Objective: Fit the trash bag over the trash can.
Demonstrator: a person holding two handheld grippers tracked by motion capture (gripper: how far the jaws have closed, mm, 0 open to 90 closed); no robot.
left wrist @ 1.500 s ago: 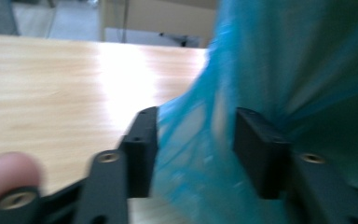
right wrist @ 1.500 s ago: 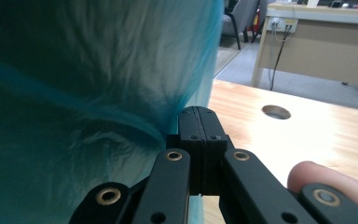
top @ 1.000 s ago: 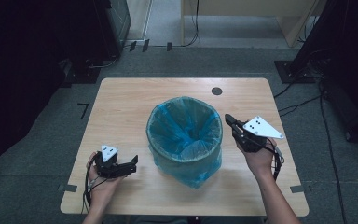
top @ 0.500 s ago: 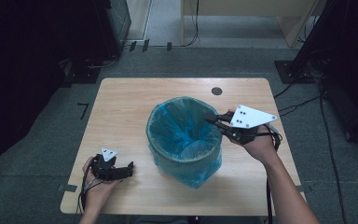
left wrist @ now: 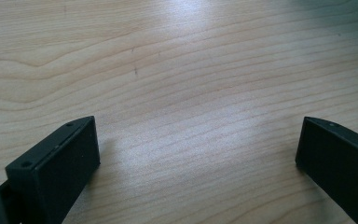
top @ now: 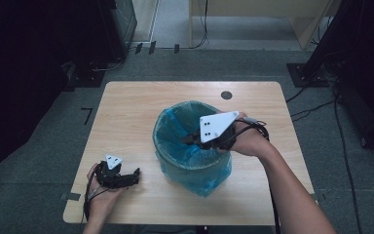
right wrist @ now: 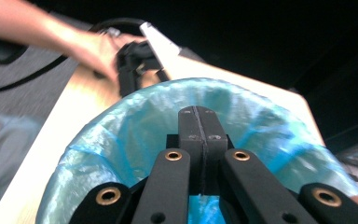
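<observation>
Bin [top: 192, 156] with blue liner [top: 175, 129] sits mid-table [top: 126, 105], slightly toward the near right. Right gripper [top: 190, 139] hangs over the bin's mouth, right hand [top: 248, 141] reaching in from the right rim, forearm angled up from the bottom right edge. Right gripper view: jaws pressed flat together, nothing between them, tips [right wrist: 199, 122] aimed across the liner's opening. Left gripper [top: 135, 174] rests low on the table near the left front corner, well apart from the bin, left hand [top: 100, 192] palm-up under it. Left gripper view: jaws wide apart over bare wood, holding nothing.
</observation>
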